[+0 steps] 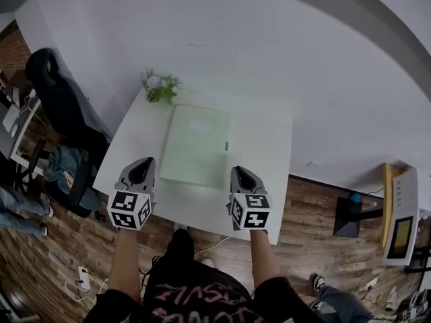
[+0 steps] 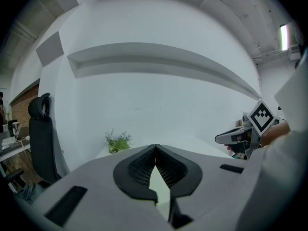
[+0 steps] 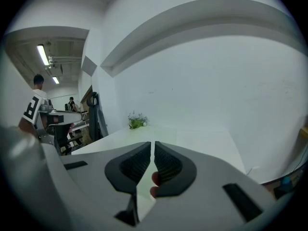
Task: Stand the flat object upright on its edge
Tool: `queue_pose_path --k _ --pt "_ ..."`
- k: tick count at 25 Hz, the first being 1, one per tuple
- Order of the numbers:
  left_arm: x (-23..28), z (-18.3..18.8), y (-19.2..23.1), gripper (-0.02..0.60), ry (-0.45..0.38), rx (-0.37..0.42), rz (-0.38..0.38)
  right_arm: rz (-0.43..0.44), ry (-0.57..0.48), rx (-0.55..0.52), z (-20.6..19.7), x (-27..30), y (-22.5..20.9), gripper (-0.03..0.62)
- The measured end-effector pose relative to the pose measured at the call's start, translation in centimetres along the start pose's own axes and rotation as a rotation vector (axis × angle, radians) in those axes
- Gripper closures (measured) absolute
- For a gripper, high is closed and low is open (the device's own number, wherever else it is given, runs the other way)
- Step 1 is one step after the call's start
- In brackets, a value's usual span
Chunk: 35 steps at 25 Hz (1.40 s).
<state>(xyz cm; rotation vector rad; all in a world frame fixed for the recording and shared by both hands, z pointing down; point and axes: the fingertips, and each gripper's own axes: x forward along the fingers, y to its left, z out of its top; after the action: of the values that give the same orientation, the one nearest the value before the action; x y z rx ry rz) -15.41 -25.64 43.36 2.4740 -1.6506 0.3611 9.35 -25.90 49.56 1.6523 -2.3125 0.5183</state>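
One flat board (image 1: 195, 145), pale green, lies flat at mid-frame on the white bench (image 1: 269, 147). It is not on edge and no tool touches it. Task judged to be at its start: the lift, tip and balance are all left to do.

Left tool (image 1: 141, 172) is just beside the board's near left corner, right tool (image 1: 242, 179) just beside its near right corner. Both are closed and empty.

Plant (image 1: 159, 86) stands at the bench's far left corner, chair (image 1: 57, 93) at frame left.

Head view alone shows the whole board and both tools beside it. Gripper views alone show the pads (image 2: 139, 166) meeting with nothing between. Right gripper view adds people (image 3: 34, 107) at its far left.
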Motion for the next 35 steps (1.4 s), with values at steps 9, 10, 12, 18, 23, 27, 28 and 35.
queue_pose_path --k 9,10,12,18,23,27,28,35 --pt "8.9 -2.1 3.5 0.565 0.104 -0.046 -0.128 -0.059 0.097 0.067 -0.9 6.7 -0.4 0.563" --pt "9.7 -2.5 3.7 0.565 0.120 -0.051 -0.141 -0.062 0.113 0.073 -1.3 7.1 -0.4 0.563" --pt "11.2 -3.1 4.0 0.559 0.150 -0.064 -0.169 -0.067 0.143 0.085 -2.1 8.0 -0.5 0.552" --pt "15.2 -5.2 4.6 0.438 0.219 -0.086 -0.245 -0.082 0.201 0.127 -4.5 9.7 -0.7 0.466" --pt "17.6 -6.9 4.8 0.380 0.264 -0.127 -0.293 -0.053 0.260 0.164 -6.4 10.5 -0.1 0.379" --pt "19.6 -7.9 5.0 0.353 0.298 -0.162 -0.329 -0.035 0.323 0.205 -7.8 11.2 0.0 0.353" --pt "20.0 -8.1 5.0 0.345 0.306 -0.169 -0.334 -0.033 0.336 0.212 -8.0 11.3 0.0 0.347" --pt "22.5 -9.8 5.3 0.310 0.367 -0.189 -0.348 -0.025 0.412 0.257 -9.0 12.6 -0.8 0.333"
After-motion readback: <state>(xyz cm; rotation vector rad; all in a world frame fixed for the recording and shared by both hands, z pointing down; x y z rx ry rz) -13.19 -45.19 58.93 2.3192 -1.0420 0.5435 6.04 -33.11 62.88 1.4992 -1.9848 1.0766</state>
